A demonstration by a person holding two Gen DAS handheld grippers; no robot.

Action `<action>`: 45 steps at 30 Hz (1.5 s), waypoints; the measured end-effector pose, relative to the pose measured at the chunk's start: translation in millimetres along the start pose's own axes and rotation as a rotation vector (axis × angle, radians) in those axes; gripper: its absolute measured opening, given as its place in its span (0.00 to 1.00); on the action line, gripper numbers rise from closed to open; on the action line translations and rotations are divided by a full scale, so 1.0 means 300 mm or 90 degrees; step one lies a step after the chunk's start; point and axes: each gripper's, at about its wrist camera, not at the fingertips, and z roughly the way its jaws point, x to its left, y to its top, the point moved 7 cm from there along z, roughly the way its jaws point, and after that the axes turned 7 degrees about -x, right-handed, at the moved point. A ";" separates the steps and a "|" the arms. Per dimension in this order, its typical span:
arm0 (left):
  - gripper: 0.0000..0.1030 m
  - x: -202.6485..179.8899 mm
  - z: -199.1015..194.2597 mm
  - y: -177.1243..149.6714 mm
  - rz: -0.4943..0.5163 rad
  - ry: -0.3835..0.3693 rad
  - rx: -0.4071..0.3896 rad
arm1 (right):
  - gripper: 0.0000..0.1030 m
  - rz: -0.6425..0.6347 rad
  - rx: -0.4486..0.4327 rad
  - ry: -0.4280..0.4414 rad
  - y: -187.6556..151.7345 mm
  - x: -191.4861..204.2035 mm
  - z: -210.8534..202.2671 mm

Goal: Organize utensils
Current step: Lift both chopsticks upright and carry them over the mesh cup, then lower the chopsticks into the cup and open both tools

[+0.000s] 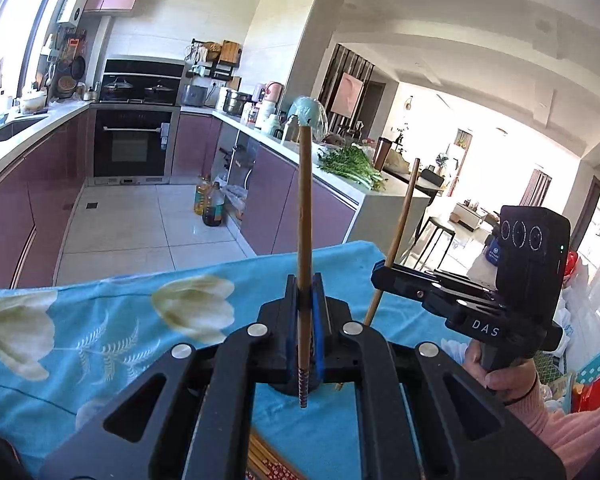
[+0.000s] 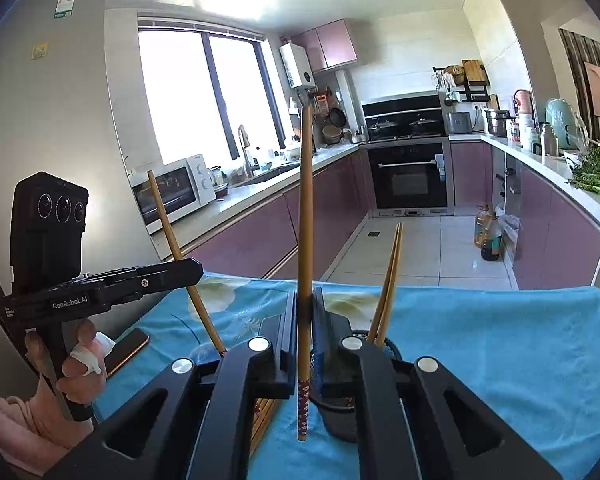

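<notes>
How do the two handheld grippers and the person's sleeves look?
Both the left gripper and the right gripper are black, with a three-lens camera block. White lettering marks their sides. The fingers have blue pads. The sleeves are pink.

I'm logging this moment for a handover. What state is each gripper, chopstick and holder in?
left gripper: shut on a chopstick
left chopstick: held upright, off the table
right gripper: shut on a chopstick
right chopstick: held upright, off the table
black mesh holder: upright on the blue cloth, two chopsticks leaning in it
chopstick pile: lying flat on the cloth
</notes>
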 end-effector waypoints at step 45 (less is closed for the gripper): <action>0.08 0.054 0.390 -0.158 0.037 0.033 0.170 | 0.09 0.063 0.139 -0.079 -0.177 -0.157 0.224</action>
